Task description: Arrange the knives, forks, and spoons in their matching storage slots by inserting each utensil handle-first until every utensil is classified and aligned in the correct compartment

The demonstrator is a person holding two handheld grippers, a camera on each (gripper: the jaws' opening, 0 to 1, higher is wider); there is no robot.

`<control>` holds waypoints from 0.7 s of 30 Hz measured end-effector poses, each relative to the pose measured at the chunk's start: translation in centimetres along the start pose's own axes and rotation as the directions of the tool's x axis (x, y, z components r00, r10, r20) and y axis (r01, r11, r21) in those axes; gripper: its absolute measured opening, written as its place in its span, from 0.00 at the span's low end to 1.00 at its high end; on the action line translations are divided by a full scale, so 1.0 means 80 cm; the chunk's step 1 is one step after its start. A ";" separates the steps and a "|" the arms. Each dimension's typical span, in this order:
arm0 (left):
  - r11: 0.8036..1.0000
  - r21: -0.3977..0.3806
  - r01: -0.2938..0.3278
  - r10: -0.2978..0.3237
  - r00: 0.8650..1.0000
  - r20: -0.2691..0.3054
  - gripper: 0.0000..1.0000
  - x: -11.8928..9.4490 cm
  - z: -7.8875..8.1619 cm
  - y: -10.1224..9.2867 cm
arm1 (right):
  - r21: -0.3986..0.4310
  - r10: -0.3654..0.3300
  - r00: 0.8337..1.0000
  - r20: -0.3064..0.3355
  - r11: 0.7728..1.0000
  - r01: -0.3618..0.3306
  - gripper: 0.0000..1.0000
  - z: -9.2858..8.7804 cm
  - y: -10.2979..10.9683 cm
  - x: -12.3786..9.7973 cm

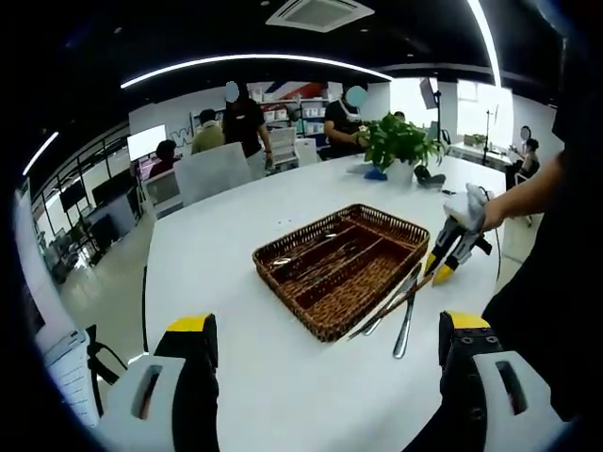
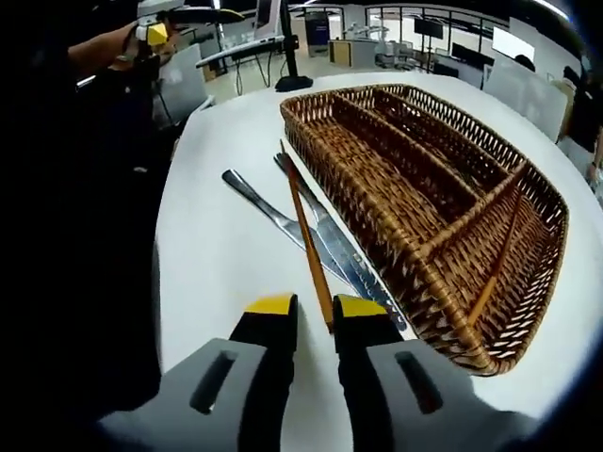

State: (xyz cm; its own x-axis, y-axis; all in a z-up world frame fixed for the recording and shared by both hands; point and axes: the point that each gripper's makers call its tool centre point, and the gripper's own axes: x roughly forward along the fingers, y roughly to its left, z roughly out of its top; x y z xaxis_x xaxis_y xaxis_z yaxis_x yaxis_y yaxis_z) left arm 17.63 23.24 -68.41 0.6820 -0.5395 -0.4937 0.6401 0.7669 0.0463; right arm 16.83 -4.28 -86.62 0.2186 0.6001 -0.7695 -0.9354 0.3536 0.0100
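Note:
A brown wicker basket (image 1: 363, 306) with long divided slots lies on the white table (image 1: 236, 282). My right gripper (image 2: 316, 306) is shut on a thin brown wooden stick (image 2: 301, 217), which slants up along the basket's (image 2: 419, 297) left wall. Two metal utensils (image 2: 283, 221) lie on the table beside that wall, with a knife (image 2: 344, 250) nearest it. Another wooden stick (image 2: 495, 264) lies in the near cross slot. In the left gripper view, the right gripper (image 1: 450, 252) holds the stick at the basket's right side. My left gripper (image 1: 330, 344) is open, over bare table short of the basket.
A potted plant (image 1: 400, 146) stands at the table's far end, with several people (image 1: 245, 118) behind it. The person's arm (image 1: 528, 193) reaches in from the right. The left gripper (image 2: 151, 33) hangs at the upper left of the right gripper view. Desks and chairs ring the room.

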 end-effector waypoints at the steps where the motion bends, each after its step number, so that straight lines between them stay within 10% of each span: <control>1: 1.000 -0.001 0.000 0.000 1.000 0.000 1.00 0.000 0.000 0.000 | -0.016 -0.003 1.000 -0.002 1.000 0.003 0.15 0.000 -0.001 0.000; 6: 1.000 -0.001 0.001 -0.001 1.000 -0.003 1.00 -0.002 -0.003 0.000 | -0.189 0.039 0.999 -0.026 0.981 -0.044 0.05 -0.010 0.012 0.015; 21: 1.000 0.011 -0.008 0.007 1.000 0.005 1.00 -0.001 0.000 0.008 | -0.161 0.027 1.000 -0.013 0.987 -0.029 0.03 -0.001 0.025 0.015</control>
State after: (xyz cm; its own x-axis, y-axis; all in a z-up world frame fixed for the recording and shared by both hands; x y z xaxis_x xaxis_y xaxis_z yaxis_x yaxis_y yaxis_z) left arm 17.95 23.81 -68.33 0.6887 -0.5356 -0.4888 0.6387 0.7672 0.0593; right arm 15.21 -2.92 -87.55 0.1894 0.6005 -0.7769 -0.9738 0.2160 -0.0705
